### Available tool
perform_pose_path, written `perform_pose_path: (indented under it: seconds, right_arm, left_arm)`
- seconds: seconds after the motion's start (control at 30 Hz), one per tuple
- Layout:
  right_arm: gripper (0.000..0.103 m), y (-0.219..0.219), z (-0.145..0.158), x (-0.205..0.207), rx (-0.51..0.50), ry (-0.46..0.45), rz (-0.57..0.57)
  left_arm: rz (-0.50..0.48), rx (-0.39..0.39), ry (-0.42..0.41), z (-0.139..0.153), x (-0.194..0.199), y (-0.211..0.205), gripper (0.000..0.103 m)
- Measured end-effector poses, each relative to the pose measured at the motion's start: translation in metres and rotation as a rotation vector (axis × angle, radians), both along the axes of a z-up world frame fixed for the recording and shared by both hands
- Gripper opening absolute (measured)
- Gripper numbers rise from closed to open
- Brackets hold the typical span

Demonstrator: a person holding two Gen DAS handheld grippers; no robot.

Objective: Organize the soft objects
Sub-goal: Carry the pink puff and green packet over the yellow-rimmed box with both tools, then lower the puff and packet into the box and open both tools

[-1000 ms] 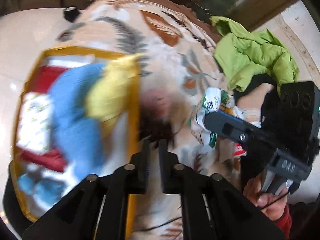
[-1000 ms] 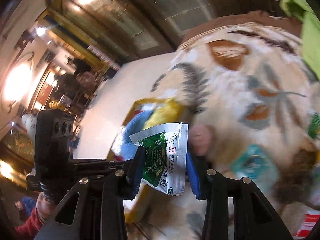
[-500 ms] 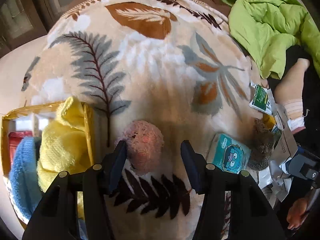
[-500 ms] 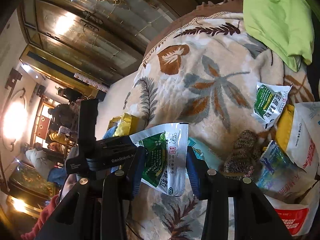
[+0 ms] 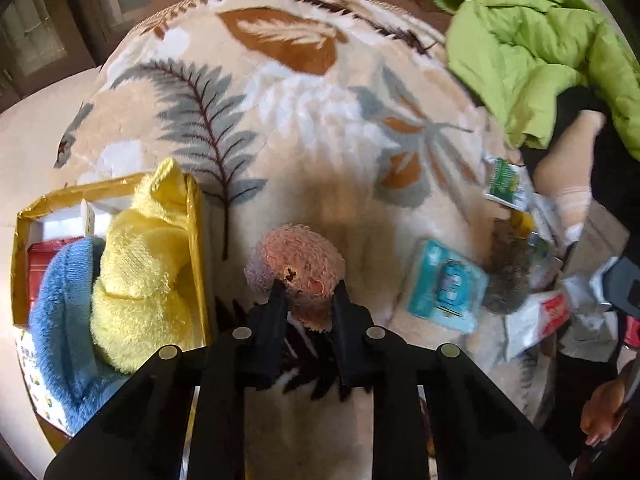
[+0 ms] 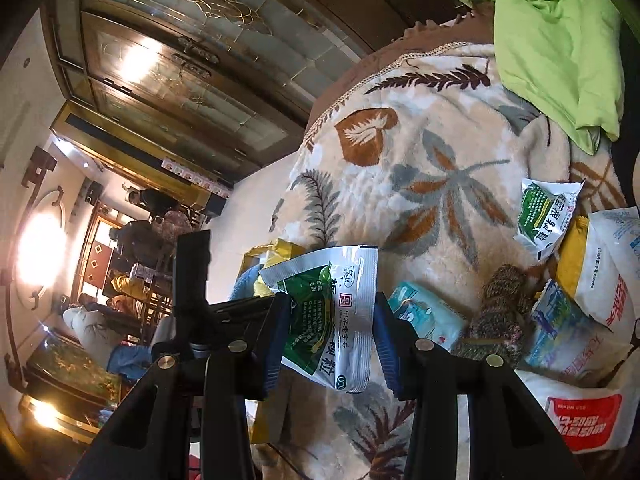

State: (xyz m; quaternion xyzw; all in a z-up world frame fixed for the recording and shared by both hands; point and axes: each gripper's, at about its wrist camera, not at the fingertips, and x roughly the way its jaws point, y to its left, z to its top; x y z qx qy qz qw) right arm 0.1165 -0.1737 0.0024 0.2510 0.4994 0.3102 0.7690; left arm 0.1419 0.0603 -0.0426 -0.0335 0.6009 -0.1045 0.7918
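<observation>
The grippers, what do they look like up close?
Both are matte black plastic with two-bar linkages pinned by silver rivets. The left gripper has plain black fingers; the right gripper has blue ribbed pads lining its fingers.

Left gripper (image 5: 308, 300): matte black linkage arms, round silver pivot screws, black finger pads. Right gripper (image 6: 329, 320): same black frame and silver screws, blue ribbed fingers (image 6: 383, 332). Red sleeve edge visible, lower frame.
</observation>
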Motion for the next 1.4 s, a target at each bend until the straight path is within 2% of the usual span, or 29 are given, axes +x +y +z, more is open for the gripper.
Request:
perform_pose_path:
  seconds: [0.17,0.23,0.33,0.5,0.57,0.67,0.7,0.77,0.8,0.83,0.87,0.9,0.97,1.0,1.1,1.17,1.2,1.23,1.3,1.4]
  right_arm:
    - [0.044,0.019,0.012,-0.011,0.006,-0.019,0.055]
    - [0.044,0.036,0.013,-0.017,0.023,-0.016,0.096]
    - [0.044,0.07,0.008,-0.023,0.059,0.01,0.162]
    - [0.044,0.144,-0.011,-0.033,0.078,0.059,0.285]
    - [0.044,0.175,-0.017,-0.04,0.049,0.06,0.338]
    - [0.044,0.194,-0.017,-0.047,-0.01,0.028,0.36]
    - [0.047,0.193,-0.015,-0.047,-0.022,0.019,0.355]
    - [0.066,0.178,-0.013,-0.044,-0.098,-0.025,0.305]
    - [0.084,0.166,-0.014,-0.043,-0.164,-0.057,0.269]
    - [0.091,0.162,-0.017,-0.041,-0.212,-0.066,0.259]
    - [0.091,0.154,-0.026,-0.038,-0.293,-0.058,0.247]
    - [0.091,0.15,-0.033,-0.037,-0.317,-0.037,0.243]
    - [0.091,0.145,-0.055,-0.033,-0.29,0.042,0.24]
    - [0.091,0.146,-0.063,-0.033,-0.28,0.065,0.238]
    - [0.089,0.162,-0.089,-0.029,-0.334,0.097,0.251]
    - [0.084,0.181,-0.093,-0.033,-0.443,0.023,0.291]
    - [0.075,0.191,-0.093,-0.039,-0.509,-0.03,0.324]
    - [0.055,0.197,-0.093,-0.045,-0.566,-0.081,0.354]
    - [0.039,0.194,-0.091,-0.047,-0.606,-0.102,0.361]
    - [0.039,0.174,-0.089,-0.043,-0.592,-0.082,0.337]
  left_arm:
    - [-0.005,-0.046,-0.056,0.042,-0.023,0.019,0.018]
    - [0.005,-0.051,-0.073,0.056,-0.041,0.041,0.018]
    - [0.027,-0.016,-0.075,0.065,-0.071,0.076,0.018]
    - [0.082,0.04,-0.045,0.055,-0.119,0.126,0.018]
    - [0.106,0.047,-0.03,0.044,-0.128,0.136,0.018]
    - [0.14,0.045,-0.012,0.027,-0.136,0.145,0.018]
    - [0.147,0.048,-0.014,0.023,-0.138,0.146,0.018]
    - [0.164,0.071,-0.027,0.017,-0.141,0.147,0.019]
    - [0.17,0.064,-0.027,0.014,-0.141,0.148,0.019]
    - [0.182,0.04,-0.02,0.011,-0.14,0.149,0.02]
    - [0.196,0.019,-0.015,0.009,-0.139,0.15,0.02]
    - [0.207,0.011,-0.013,0.007,-0.138,0.151,0.021]
    - [0.222,0.007,-0.016,0.003,-0.135,0.149,0.022]
    - [0.222,0.01,-0.017,0.002,-0.134,0.147,0.022]
    - [0.221,0.019,-0.015,0.0,-0.133,0.144,0.023]
    - [0.229,0.012,-0.005,0.0,-0.133,0.146,0.026]
    - [0.237,0.006,-0.001,0.0,-0.132,0.147,0.026]
    - [0.244,-0.003,0.005,-0.001,-0.132,0.149,0.026]
    - [0.254,-0.019,0.016,-0.001,-0.132,0.153,0.026]
    - [0.265,-0.033,0.027,-0.004,-0.133,0.156,0.028]
